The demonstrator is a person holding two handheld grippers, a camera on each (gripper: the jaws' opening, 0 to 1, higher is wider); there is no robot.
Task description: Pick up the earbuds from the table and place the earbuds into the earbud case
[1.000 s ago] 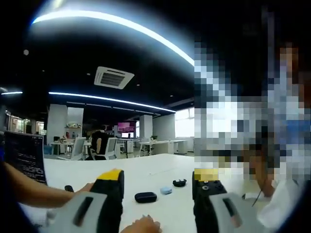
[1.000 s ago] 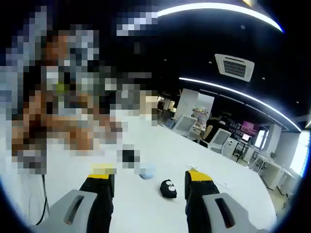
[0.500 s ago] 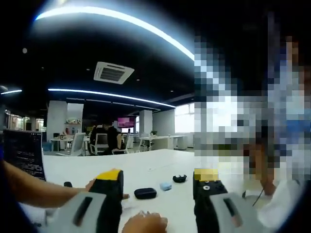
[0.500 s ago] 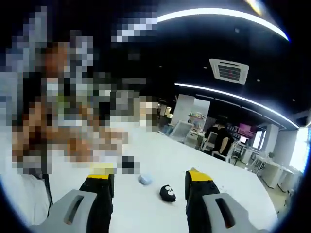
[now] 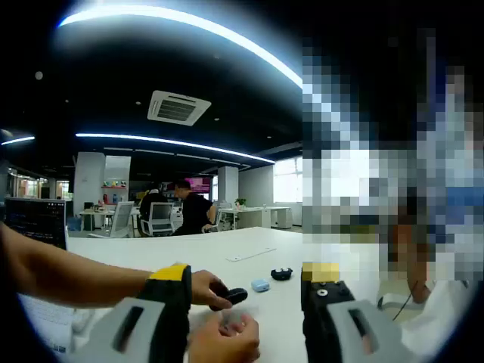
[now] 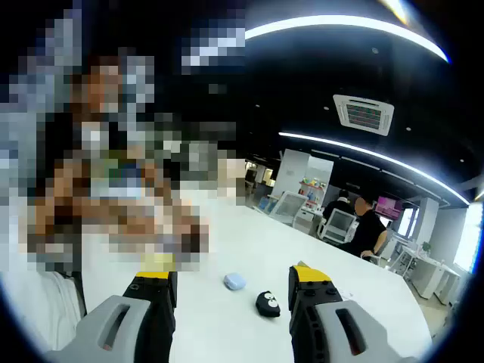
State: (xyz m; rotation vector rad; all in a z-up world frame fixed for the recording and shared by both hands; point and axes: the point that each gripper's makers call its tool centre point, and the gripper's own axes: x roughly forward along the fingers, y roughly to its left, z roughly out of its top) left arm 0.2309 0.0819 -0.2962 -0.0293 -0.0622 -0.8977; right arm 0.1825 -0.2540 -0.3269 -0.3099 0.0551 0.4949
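1. Left gripper [image 5: 246, 291] and right gripper [image 6: 231, 291]: jaws spread, empty, above the white table [image 6: 249, 249].
2. Open black earbud case [image 6: 267, 304] and pale blue object [image 6: 234, 282] lie ahead; a person's hand [image 5: 208, 289] holds a dark case [image 5: 234, 296].
3. Step: approach, nothing grasped. Next: descend toward the earbuds.

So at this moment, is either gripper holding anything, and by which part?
No. The left gripper and right gripper are both open and empty; a person's hand grips one end of a dark case.
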